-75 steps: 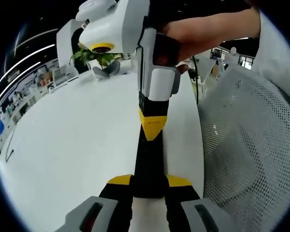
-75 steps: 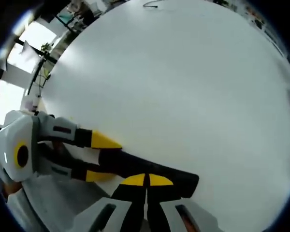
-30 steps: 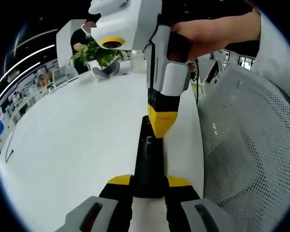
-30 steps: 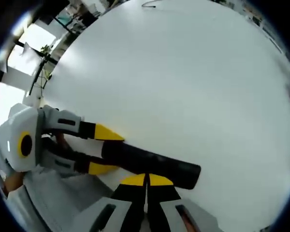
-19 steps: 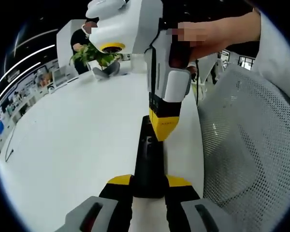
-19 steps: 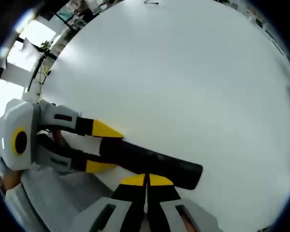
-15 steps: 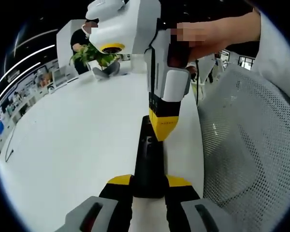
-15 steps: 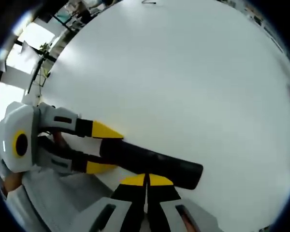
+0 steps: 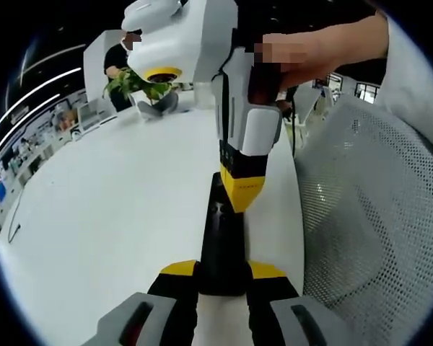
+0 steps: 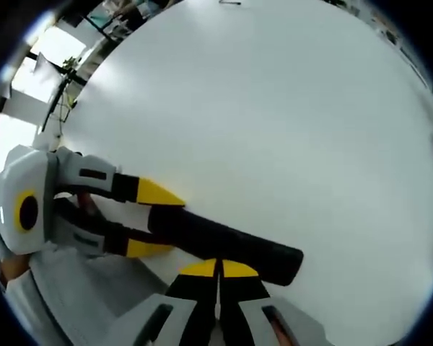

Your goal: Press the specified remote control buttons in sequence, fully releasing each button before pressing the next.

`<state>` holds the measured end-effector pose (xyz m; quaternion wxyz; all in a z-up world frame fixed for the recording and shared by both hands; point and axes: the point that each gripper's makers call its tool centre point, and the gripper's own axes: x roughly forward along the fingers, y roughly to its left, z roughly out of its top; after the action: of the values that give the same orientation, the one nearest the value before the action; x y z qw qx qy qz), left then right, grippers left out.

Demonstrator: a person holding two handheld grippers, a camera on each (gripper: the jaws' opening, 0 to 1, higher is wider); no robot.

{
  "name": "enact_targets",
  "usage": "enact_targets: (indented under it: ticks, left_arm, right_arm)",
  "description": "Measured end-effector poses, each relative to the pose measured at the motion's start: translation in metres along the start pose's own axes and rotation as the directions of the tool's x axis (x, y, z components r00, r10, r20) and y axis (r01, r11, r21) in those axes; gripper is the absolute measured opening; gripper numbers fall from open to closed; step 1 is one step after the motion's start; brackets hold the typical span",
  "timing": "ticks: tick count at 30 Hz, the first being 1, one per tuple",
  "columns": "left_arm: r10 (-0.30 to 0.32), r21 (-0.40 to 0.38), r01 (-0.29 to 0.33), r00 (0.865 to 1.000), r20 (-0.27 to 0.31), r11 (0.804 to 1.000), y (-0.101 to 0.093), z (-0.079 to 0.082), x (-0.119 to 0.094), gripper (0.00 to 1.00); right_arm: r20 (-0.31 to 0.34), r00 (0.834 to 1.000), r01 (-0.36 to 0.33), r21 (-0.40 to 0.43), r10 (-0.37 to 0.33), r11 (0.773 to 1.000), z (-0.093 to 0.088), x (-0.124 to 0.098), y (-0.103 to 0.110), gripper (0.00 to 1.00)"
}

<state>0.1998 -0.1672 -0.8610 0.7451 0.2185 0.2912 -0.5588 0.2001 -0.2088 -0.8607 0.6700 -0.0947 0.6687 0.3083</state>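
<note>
Two grippers (image 9: pixel 221 270) (image 10: pixel 218 268) on black remote (image 9: pixel 220 234).

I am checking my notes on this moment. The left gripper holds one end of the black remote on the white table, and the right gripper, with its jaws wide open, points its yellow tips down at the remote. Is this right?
One detail is wrong. The right gripper has its jaws shut, tips together, as the right gripper view shows. The rest stands: the left gripper holds one end of the black remote on the white table, and the right gripper's yellow tips point down at it.

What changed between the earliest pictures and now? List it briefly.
The right tool, shut, slid along the remote away from the left tool, and its tip sits farther up the remote. The left tool stays clamped on the remote's end over the white table.
</note>
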Motion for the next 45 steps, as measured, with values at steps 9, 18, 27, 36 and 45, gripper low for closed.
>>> enact_targets:
  ticks: [9,18,27,36,45]
  left_arm:
    - [-0.003,0.001,0.003,1.000,0.002,1.000,0.000,0.000,0.000,0.25]
    - [-0.002,-0.009,0.002,1.000,0.004,1.000,0.000,0.000,0.000,0.25]
    - [-0.001,-0.015,0.001,1.000,0.006,1.000,0.000,0.000,0.000,0.25]
    - [0.000,-0.017,0.000,1.000,0.006,1.000,0.000,0.000,-0.001,0.25]
    - [0.000,-0.019,0.000,1.000,0.007,1.000,0.000,0.000,0.000,0.25]
  right_arm:
    - [0.012,1.000,0.009,-0.002,-0.009,1.000,0.000,-0.001,-0.001,0.00]
    - [0.066,0.996,-0.063,0.085,0.057,0.994,0.014,-0.010,0.005,0.00]
    - [0.045,0.997,-0.063,0.069,0.060,0.996,0.016,0.000,0.012,0.00]
    - [0.051,0.997,-0.065,0.085,0.061,0.994,0.018,-0.001,0.009,0.00]
    - [0.043,0.997,-0.061,0.101,0.057,0.993,0.019,0.000,0.007,0.00]
